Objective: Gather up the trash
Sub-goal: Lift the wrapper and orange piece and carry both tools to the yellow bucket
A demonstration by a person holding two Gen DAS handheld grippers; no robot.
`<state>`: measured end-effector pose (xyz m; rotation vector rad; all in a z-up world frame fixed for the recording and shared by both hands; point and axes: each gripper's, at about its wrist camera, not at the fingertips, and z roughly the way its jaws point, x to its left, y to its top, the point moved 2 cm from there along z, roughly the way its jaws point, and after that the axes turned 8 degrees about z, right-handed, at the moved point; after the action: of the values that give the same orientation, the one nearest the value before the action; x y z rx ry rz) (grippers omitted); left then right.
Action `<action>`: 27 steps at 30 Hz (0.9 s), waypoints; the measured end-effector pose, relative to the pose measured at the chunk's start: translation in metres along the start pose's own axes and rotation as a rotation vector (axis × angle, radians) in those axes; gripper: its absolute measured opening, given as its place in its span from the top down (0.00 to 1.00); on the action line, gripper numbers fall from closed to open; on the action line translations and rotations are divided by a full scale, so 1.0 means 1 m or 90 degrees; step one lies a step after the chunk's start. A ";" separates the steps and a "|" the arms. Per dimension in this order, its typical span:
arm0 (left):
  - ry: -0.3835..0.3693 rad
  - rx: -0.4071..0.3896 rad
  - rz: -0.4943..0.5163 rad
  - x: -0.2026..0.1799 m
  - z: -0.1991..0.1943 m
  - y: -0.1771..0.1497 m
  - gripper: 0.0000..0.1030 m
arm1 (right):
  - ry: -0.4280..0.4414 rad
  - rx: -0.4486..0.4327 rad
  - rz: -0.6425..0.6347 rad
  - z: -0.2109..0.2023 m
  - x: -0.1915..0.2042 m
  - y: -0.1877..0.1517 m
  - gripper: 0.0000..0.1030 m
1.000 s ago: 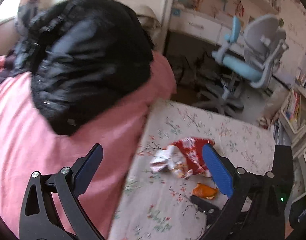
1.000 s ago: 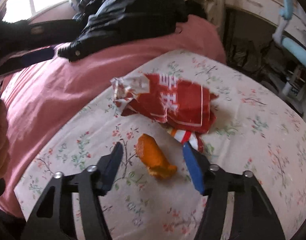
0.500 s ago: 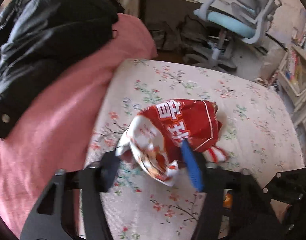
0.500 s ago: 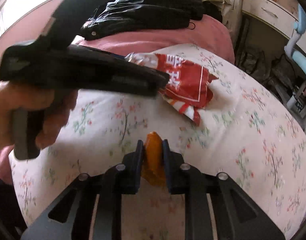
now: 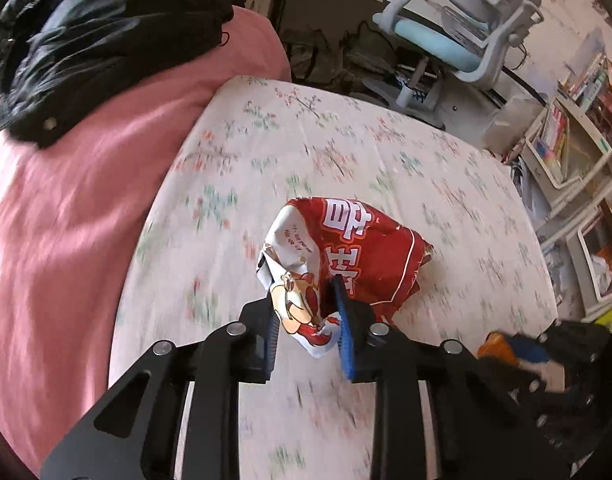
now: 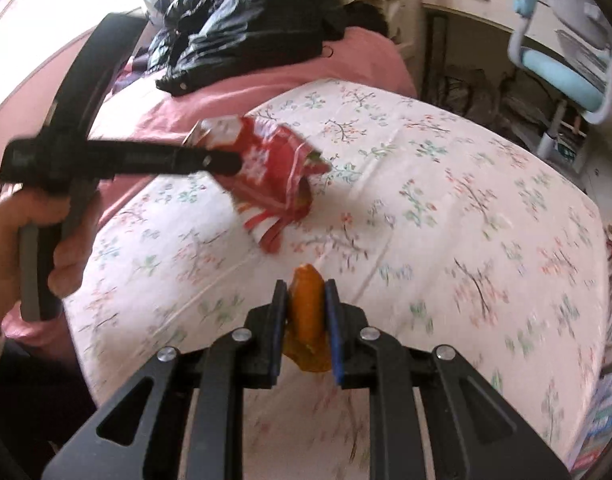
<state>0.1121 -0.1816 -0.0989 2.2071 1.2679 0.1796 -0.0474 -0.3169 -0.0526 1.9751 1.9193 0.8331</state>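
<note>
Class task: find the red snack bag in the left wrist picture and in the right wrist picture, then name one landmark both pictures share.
Left wrist: red snack bag at centre, pinched in the left tool.
Right wrist: same bag upper left of centre, at the tip of the left tool.
Shared landmark: the black jacket on the pink blanket.

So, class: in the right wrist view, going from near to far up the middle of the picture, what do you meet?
Right gripper → orange peel → red snack bag → pink blanket → black jacket.
</note>
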 end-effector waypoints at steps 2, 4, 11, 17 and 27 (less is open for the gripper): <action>0.002 0.005 -0.005 -0.006 -0.015 -0.017 0.77 | -0.005 -0.007 0.007 -0.010 0.000 -0.005 0.81; 0.004 0.010 -0.002 -0.015 -0.029 -0.036 0.77 | -0.010 -0.009 0.011 -0.016 0.001 -0.012 0.81; 0.021 0.048 0.010 -0.038 -0.058 -0.094 0.69 | -0.023 0.013 0.039 -0.016 0.000 -0.043 0.81; 0.073 0.065 0.077 -0.054 -0.062 -0.107 0.34 | -0.048 0.029 0.017 -0.009 0.002 -0.055 0.81; 0.065 0.045 0.107 -0.050 -0.059 -0.094 0.15 | -0.037 0.029 0.025 -0.011 -0.006 -0.065 0.56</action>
<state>-0.0079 -0.1628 -0.0929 2.3930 1.1564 0.3212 -0.1070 -0.3188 -0.0818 2.0464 1.8896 0.7393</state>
